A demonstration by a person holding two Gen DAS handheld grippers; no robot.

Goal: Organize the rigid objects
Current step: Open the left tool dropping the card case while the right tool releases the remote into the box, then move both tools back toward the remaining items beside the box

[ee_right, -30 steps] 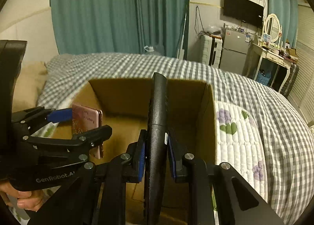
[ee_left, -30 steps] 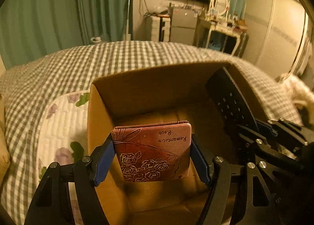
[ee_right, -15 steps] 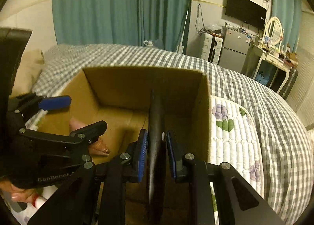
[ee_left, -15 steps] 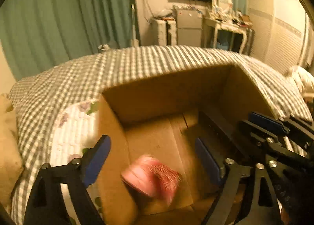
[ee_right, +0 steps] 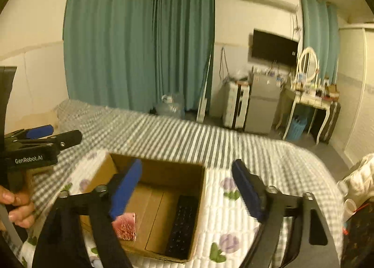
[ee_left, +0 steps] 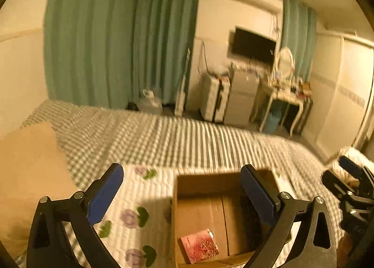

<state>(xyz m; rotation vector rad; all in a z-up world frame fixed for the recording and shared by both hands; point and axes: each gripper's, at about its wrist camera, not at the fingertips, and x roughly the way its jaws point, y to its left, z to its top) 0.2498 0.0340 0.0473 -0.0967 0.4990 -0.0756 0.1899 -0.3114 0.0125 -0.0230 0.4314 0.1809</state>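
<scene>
An open cardboard box (ee_left: 210, 176) (ee_right: 163, 171) sits on the bed. On its floor lie a pink rose-patterned case (ee_left: 199, 245) (ee_right: 125, 226) at the left and a black remote (ee_right: 183, 223) (ee_left: 249, 216) at the right, partly hidden by a finger in the left wrist view. My left gripper (ee_left: 182, 172) (ee_right: 62, 133) hovers above the box, its jaws opening with nothing between them. My right gripper (ee_right: 187, 164) hangs over the box too, jaws opening and empty; in the left wrist view only its fingers (ee_left: 350, 168) show, at the right edge.
The box rests on a white floral quilt (ee_left: 140, 198) over a grey checked bedcover (ee_left: 163, 137). A tan pillow (ee_left: 28, 174) lies at the left, and a person's hand (ee_right: 16, 207) holds the left gripper. Beyond the bed stand teal curtains, a small fridge (ee_right: 264, 104) and a dressing table (ee_right: 308, 102).
Both grippers let go: the pink case and the black remote dropped into the box. Both grippers rose away from the box with their jaws spreading wide.
</scene>
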